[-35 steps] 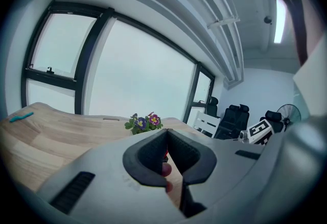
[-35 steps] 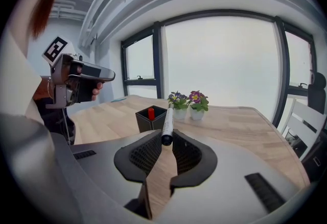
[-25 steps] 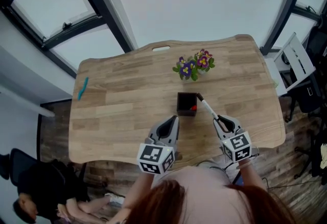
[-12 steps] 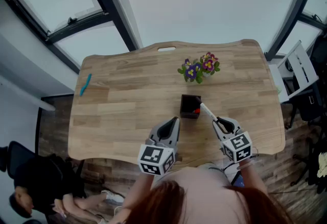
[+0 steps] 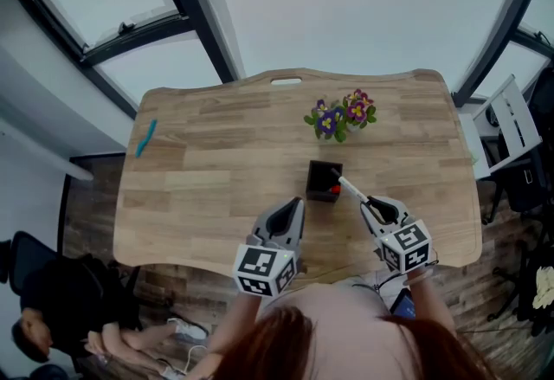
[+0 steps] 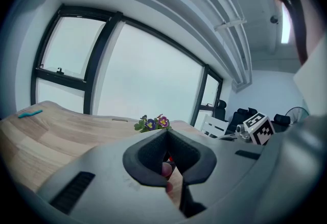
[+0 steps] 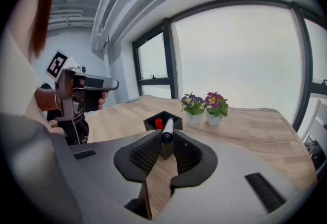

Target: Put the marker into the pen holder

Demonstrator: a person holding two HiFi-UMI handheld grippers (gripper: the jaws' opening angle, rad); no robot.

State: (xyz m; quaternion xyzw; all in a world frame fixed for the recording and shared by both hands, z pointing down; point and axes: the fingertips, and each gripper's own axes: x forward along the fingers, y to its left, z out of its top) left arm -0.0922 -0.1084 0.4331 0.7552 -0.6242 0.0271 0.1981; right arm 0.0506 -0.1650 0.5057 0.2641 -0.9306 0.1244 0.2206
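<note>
Wooden table [image 5: 199, 170] carries pen holder [image 5: 322, 182], contents half-hidden; right tongs [image 5: 370, 206] clamp marker [image 5: 351, 190] at its rim; left tongs [image 5: 296, 203] closed, empty.

Head view: the right gripper [image 5: 375, 209] has eased in toward the pen holder [image 5: 324, 181] — the marker [image 5: 353, 193] clamped in its jaws shows shorter. Its far tip is now over the holder's right rim; a second ago it stood by the far right corner. Camera drifted too — table [image 5: 216, 170] and flower pots [image 5: 340, 117] sit slightly further right in frame.
</note>
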